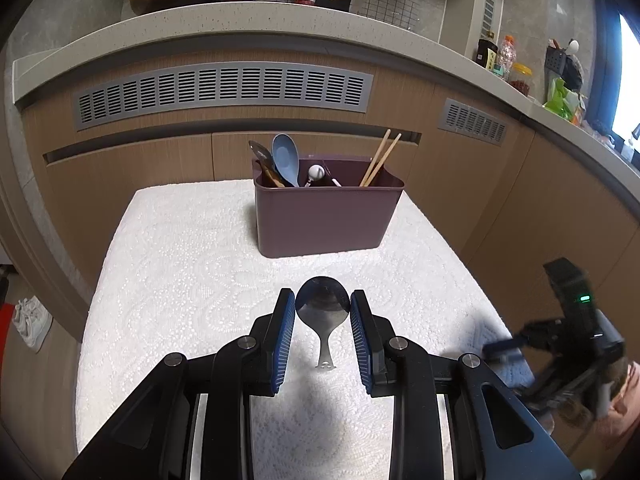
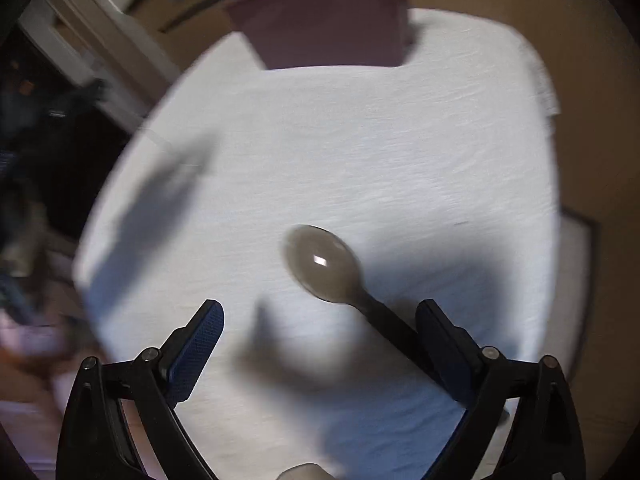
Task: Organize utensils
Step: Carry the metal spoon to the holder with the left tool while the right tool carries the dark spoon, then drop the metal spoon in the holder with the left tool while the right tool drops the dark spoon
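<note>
Several utensils stood already in the purple caddy (image 1: 326, 216) on the table (image 1: 180, 280). The left hand-held gripper (image 1: 323, 312) was clamped on a metal spoon (image 1: 322, 305). The right hand-held gripper (image 2: 320, 344), wide open, hovered over a dark spoon (image 2: 322, 264) still lying on the table, not yet stowed.

Both grippers are black linkage frames with round silver pivot screws and flat fingers faced with ribbed blue pads (image 1: 283, 340). The right gripper (image 1: 504, 350) body shows a small green light
</note>
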`<state>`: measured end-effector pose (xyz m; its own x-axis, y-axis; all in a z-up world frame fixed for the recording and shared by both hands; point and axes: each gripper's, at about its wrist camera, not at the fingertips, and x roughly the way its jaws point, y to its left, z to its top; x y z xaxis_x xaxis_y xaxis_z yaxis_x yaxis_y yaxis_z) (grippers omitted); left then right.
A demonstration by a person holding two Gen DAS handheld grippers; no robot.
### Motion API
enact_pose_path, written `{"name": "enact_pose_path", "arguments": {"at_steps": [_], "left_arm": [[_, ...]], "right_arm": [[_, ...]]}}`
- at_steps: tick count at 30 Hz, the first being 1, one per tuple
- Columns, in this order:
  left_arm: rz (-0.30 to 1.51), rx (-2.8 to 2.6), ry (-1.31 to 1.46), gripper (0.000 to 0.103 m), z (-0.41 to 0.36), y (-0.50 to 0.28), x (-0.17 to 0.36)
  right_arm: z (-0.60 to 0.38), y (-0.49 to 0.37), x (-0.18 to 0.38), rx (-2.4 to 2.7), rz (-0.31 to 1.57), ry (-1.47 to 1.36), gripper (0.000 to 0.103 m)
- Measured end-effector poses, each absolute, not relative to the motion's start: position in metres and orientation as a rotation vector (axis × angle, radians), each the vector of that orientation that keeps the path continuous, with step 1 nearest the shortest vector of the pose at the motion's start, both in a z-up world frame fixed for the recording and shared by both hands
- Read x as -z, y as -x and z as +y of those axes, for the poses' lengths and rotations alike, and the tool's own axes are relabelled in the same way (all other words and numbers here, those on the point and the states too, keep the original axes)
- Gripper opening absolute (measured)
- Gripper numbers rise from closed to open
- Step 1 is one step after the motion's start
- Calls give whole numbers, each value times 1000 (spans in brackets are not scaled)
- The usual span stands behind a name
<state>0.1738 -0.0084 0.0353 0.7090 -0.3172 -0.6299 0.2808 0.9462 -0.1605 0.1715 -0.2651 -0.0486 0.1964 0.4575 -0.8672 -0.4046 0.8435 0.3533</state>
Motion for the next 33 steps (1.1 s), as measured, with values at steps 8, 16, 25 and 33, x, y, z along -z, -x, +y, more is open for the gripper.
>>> {"name": "enact_pose_path", "arguments": {"at_steps": [8, 16, 25, 33], "left_arm": [[714, 331, 60, 29, -4, -171, -33], [733, 342, 57, 29, -5, -172, -29], [726, 347, 57, 29, -6, -170, -27], [673, 354, 39, 29, -9, -172, -48]], "right_arm": [[-224, -134, 36, -585, 1005, 426, 85], [-243, -180, 62, -581, 1132, 292, 51], [-242, -183, 19, -428, 1016, 82, 32], [-235, -203, -28, -388, 851, -73, 32]]}}
